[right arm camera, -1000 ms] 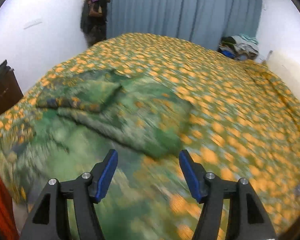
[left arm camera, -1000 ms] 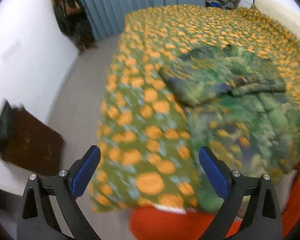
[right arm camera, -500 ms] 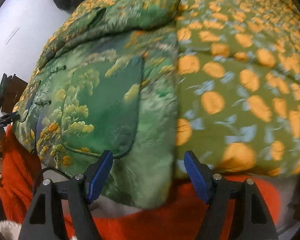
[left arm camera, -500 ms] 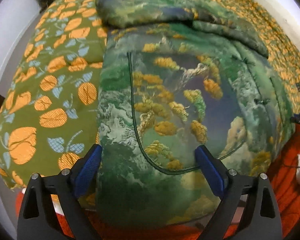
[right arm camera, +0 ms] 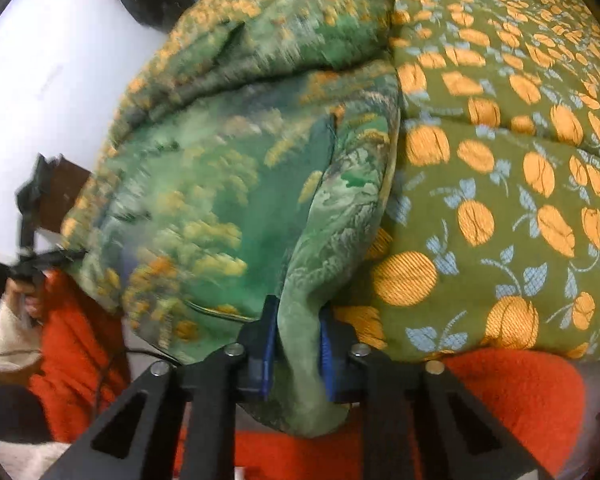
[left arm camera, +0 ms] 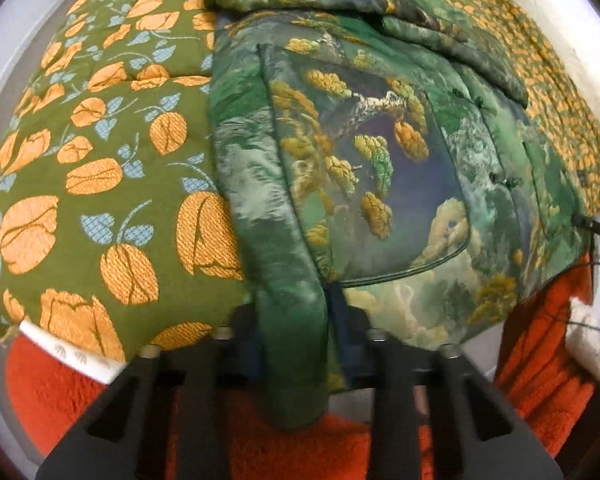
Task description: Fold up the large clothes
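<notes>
Green padded jacket, satin-faced with a woven landscape print, spread across the near end of the bed, hem hanging over the edge toward the orange fleece below. Looks thick, quilted and soft: bulky rather than heavy, likely slippery on its glossy face, so best taken by a bunched fold of hem at each bottom corner, well inside the pads. Left gripper closing on a thick roll of hem at the jacket's left corner, cloth squeezed between the jaws. Right gripper closing likewise, pinching a gathered ridge of fabric at the opposite corner. Underneath, olive bedspread with orange flowers, quilted too, lying just beside both pinches and easy to catch by mistake.
</notes>
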{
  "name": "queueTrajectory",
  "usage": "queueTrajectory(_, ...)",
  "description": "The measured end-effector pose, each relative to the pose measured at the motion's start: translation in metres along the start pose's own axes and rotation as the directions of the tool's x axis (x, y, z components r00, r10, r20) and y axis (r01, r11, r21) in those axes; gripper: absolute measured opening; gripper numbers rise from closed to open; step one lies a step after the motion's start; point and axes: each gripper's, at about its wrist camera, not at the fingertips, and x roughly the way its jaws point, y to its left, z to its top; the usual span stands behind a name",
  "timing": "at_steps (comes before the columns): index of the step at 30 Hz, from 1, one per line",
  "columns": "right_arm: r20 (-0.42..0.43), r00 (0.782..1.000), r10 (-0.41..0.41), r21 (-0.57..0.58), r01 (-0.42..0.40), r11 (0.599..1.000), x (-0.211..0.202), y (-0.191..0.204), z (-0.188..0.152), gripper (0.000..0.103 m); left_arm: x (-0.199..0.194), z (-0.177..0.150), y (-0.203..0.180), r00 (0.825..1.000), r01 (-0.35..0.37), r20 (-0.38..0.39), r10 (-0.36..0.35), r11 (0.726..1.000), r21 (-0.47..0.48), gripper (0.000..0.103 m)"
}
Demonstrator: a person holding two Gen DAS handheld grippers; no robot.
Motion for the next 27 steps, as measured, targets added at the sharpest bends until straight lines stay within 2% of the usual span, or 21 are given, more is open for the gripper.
queueTrajectory(3, 0.037, 0.999, 0.027, 0.009, -0.028, 1.0, -0.014, 0.008, 0.006, 0.015, -0.018, -0.002, 0.005, 0.999, 0.032, 0.024, -0.032, 0.999, -0.022, 0.014)
queueTrajectory(8, 0.072, 0.994, 0.083, 0.028, -0.085, 0.996, -0.033, 0.013, 0.009, 0.015, -0.054, -0.012, 0.016, 0.992, 0.105, 0.08, -0.1, 0.993, -0.053, 0.013)
queueTrajectory(19, 0.049, 0.978, 0.204, 0.095, -0.208, 0.973, -0.062, 0.017, -0.02, 0.014, -0.103, -0.067, 0.009, 0.994, 0.101, 0.052, -0.098, 0.994, -0.052, 0.013)
queueTrajectory(23, 0.052, 0.959, 0.278, 0.158, -0.283, 0.946, -0.083, 0.021, -0.033, 0.014, -0.13, -0.081, 0.015, 0.989, 0.144, 0.049, -0.14, 0.985, -0.1, 0.012)
queueTrajectory(25, 0.099, 0.941, 0.323, 0.195, -0.336, 0.921, -0.094, 0.02, -0.025, 0.014, -0.148, -0.073, 0.024, 0.979, 0.193, 0.092, -0.182, 0.972, -0.137, 0.012)
queueTrajectory(27, 0.175, 0.915, 0.364, 0.209, -0.396, 0.894, -0.101, 0.017, -0.004, 0.014, -0.161, -0.054, 0.03, 0.965, 0.238, 0.154, -0.215, 0.96, -0.15, 0.012)
